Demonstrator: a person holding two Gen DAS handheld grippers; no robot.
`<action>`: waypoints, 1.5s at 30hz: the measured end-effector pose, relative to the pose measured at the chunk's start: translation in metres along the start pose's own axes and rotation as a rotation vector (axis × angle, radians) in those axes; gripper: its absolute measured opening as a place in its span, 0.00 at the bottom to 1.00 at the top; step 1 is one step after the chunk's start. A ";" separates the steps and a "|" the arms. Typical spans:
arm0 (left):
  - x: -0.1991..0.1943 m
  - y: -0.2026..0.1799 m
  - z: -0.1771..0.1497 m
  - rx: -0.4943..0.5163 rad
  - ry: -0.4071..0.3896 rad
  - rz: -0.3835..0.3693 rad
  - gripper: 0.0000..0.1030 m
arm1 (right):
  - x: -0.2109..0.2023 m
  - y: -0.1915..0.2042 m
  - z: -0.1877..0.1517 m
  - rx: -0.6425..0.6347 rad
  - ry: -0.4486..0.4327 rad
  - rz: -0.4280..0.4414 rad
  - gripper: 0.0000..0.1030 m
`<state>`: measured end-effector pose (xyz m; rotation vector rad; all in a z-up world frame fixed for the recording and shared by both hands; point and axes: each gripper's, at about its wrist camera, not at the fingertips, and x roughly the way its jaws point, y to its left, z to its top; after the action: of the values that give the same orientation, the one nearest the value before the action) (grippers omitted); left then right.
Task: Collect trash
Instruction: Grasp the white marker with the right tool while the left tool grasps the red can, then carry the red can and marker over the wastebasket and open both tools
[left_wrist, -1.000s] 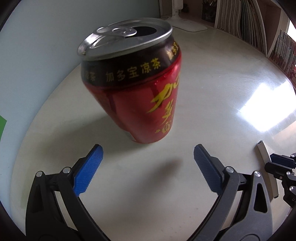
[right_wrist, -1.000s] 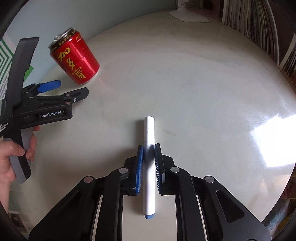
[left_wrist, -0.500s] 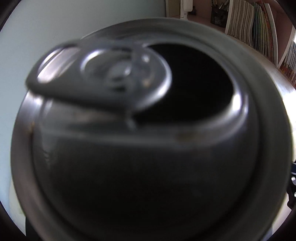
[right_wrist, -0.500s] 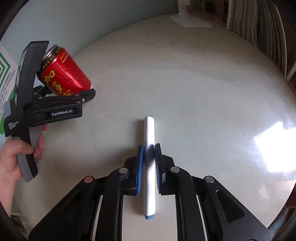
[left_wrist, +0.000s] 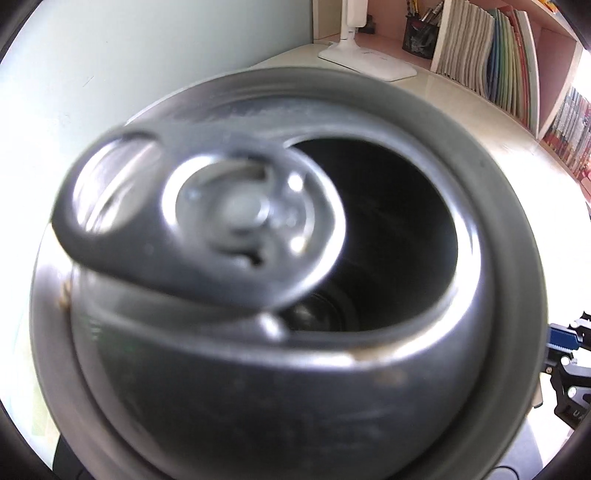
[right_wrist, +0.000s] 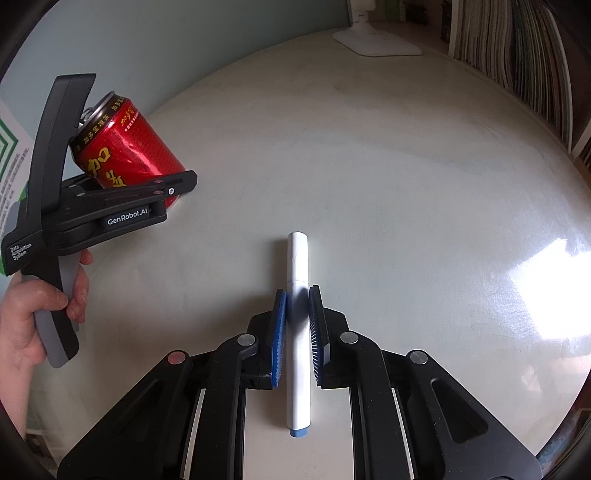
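Observation:
A red drink can with an open silver top stands at the table's left, leaning in the picture. My left gripper is around it, jaws closing with the can between them; the near finger lies against the can's lower side. In the left wrist view the can's top fills the picture and hides both fingers. My right gripper is shut on a white marker with a blue end, just above the pale table. The right gripper also peeks in at that view's right edge.
A person's hand holds the left tool's handle. A white lamp base stands at the far edge, with rows of books and a pen cup behind. A green-and-white poster hangs at the left.
My left gripper moved forward around the can, which went from ahead of the open fingers to filling its view, and the jaws narrowed onto it. The right gripper kept its hold on the marker.

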<state>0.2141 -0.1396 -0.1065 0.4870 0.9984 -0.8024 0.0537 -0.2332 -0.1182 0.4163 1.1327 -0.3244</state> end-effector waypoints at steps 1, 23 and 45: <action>-0.001 -0.003 0.000 0.005 0.000 0.001 0.62 | -0.001 -0.001 -0.002 0.004 0.000 -0.001 0.12; -0.059 -0.137 -0.001 0.212 -0.047 -0.051 0.62 | -0.084 -0.084 -0.078 0.199 -0.081 -0.018 0.13; -0.132 -0.408 -0.097 0.576 -0.032 -0.229 0.62 | -0.221 -0.256 -0.291 0.549 -0.226 -0.129 0.10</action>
<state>-0.1971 -0.2790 -0.0387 0.8577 0.7920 -1.3102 -0.3817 -0.3105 -0.0595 0.7694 0.8393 -0.7837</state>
